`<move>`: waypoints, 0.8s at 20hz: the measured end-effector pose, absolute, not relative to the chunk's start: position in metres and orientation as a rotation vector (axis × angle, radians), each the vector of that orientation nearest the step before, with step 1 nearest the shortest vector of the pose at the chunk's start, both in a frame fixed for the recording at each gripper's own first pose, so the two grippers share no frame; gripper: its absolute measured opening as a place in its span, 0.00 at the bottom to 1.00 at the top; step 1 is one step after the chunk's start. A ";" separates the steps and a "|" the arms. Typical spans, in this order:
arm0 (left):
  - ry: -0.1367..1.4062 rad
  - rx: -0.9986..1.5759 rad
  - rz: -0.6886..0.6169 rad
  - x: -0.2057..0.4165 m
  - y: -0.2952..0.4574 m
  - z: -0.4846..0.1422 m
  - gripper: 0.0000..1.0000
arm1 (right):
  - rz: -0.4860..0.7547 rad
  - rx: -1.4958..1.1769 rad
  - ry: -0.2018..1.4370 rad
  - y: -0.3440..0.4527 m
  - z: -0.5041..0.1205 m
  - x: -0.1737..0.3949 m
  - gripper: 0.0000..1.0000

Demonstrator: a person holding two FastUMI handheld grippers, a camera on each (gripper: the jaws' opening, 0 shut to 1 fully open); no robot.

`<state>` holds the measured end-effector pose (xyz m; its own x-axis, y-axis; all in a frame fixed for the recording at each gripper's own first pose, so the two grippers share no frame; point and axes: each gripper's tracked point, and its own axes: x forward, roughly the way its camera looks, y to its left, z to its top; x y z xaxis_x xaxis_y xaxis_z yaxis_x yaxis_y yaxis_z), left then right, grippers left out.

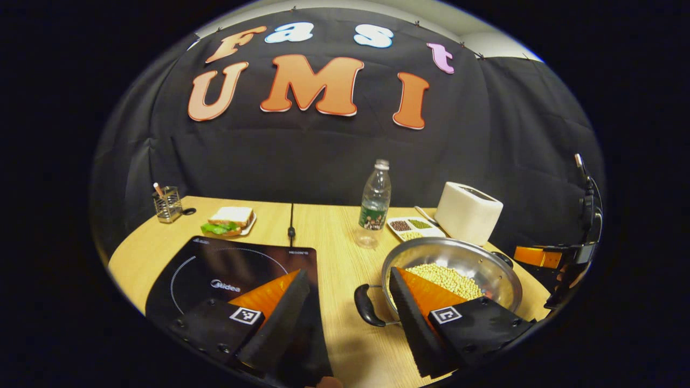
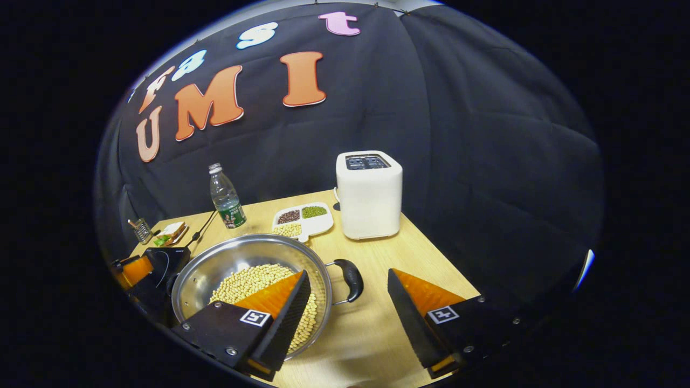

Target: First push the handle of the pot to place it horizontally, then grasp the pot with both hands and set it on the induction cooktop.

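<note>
Wooden table (image 1: pixel 339 258) holds pot (image 2: pixel 253 258). Left gripper (image 1: pixel 350 302) and right gripper (image 2: pixel 345 302) both spread apart, empty. Each pot handle (image 1: pixel 366 306) sits between its gripper's fingers, cooktop (image 1: pixel 226 269) under left finger.

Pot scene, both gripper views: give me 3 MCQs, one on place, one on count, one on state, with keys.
1. Where is the pot relative to the cooktop?
A. on it
B. on the table beside it
C. behind the toaster

2. How many compartments does the white dish have?
A. three
B. two
C. five

3. What state is the right gripper in?
A. shut on a pot handle
B. shut on the bottle
C. open, holding nothing

Key: 1 B, the left gripper view shows bare table between the pot and the cooktop. 2 A, dark, green and pale fillings each sit in their own section. 3 C, its fingers stand wide apart with the black handle beyond them, untouched.
</note>
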<state>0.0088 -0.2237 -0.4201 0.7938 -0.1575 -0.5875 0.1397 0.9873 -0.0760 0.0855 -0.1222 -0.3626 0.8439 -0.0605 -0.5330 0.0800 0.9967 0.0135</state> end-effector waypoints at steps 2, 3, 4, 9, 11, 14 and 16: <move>0.691 -0.045 -0.165 0.009 -0.230 -0.439 0.99 | -0.064 0.021 0.575 -0.117 -0.370 0.093 0.94; 0.712 -0.050 -0.163 0.010 -0.231 -0.446 0.99 | -0.057 0.018 0.581 -0.116 -0.373 0.097 0.94; 0.735 -0.054 -0.160 0.012 -0.232 -0.453 0.98 | -0.054 0.016 0.585 -0.115 -0.375 0.100 0.94; 0.807 -0.050 -0.180 0.015 -0.243 -0.478 0.99 | -0.070 0.023 0.638 -0.119 -0.396 0.110 0.94; 0.827 -0.053 -0.182 0.016 -0.248 -0.485 0.99 | -0.070 0.024 0.650 -0.120 -0.401 0.112 0.94; 0.846 -0.035 -0.185 0.019 -0.251 -0.492 0.98 | -0.066 0.019 0.660 -0.122 -0.406 0.113 0.94; 0.859 -0.027 -0.184 0.021 -0.254 -0.497 0.98 | -0.061 0.026 0.674 -0.122 -0.410 0.114 0.94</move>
<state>0.0211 -0.2535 -0.4974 0.6384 -0.1715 -0.7503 0.1501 0.9839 -0.0972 0.1137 -0.1221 -0.4099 0.7796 -0.0483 -0.6244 0.0649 0.9979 0.0039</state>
